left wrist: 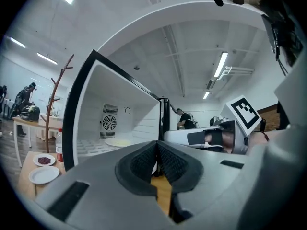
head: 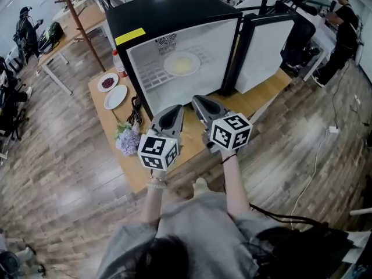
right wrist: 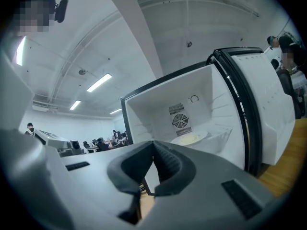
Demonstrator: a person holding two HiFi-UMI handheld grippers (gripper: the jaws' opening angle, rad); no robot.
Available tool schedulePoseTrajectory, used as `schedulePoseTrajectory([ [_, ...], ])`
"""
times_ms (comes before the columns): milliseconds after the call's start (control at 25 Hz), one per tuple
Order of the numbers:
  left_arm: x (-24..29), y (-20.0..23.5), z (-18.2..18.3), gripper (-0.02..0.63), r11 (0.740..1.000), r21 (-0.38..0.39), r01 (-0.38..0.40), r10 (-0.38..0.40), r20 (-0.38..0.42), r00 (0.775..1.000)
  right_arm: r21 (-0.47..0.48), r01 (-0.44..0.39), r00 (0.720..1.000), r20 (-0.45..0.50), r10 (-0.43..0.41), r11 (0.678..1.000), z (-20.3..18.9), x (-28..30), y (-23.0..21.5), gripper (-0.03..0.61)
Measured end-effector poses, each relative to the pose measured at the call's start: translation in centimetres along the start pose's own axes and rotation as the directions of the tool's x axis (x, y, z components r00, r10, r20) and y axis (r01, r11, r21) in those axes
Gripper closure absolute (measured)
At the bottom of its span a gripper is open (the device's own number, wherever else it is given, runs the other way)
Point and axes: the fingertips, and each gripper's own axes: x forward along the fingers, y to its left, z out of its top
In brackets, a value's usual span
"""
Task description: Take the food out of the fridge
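Observation:
A black fridge [head: 174, 16] stands on a wooden table [head: 258, 100] with its white inside facing me and its door [head: 264, 51] swung wide to the right. A white plate of pale yellow food [head: 182, 64] rests on the wire shelf inside; it also shows in the left gripper view as the plate [left wrist: 117, 142] and in the right gripper view as the plate [right wrist: 189, 139]. My left gripper [head: 174, 109] and right gripper [head: 196, 100] hover side by side in front of the opening, short of the plate. Both are shut and empty, as the left gripper [left wrist: 157, 145] and right gripper [right wrist: 153, 145] show.
Left of the fridge on the table lie a plate with red food [head: 107, 82], an empty white plate [head: 115, 96], a red-capped bottle [head: 119, 64], a black cable [head: 135, 112] and purple flowers [head: 128, 139]. A wooden coat stand [head: 81, 22] and people at desks are farther off.

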Motion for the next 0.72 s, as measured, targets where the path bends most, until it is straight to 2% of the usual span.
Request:
schedulePoseTrajectory([
  [360, 3.7, 2.2, -0.7, 0.606, 0.995, -0.040, -0.095, 0.094, -0.011, 0.995, 0.059, -0.085, 0.994, -0.060, 0.088, 0.995, 0.0, 2.7, -3.6, 0.571],
  [520, 4.6, 2.6, -1.0, 0.606, 0.992, -0.041, -0.119, 0.119, -0.015, 0.993, 0.117, -0.104, 0.992, -0.064, 0.112, 0.988, -0.3, 3.5, -4.9, 0.571],
  [720, 5.3, 3.6, -1.3, 0.606, 0.991, -0.041, -0.130, 0.129, -0.038, 0.991, 0.183, -0.060, 0.995, -0.069, 0.073, 0.981, -0.6, 4.4, -6.4, 0.571],
])
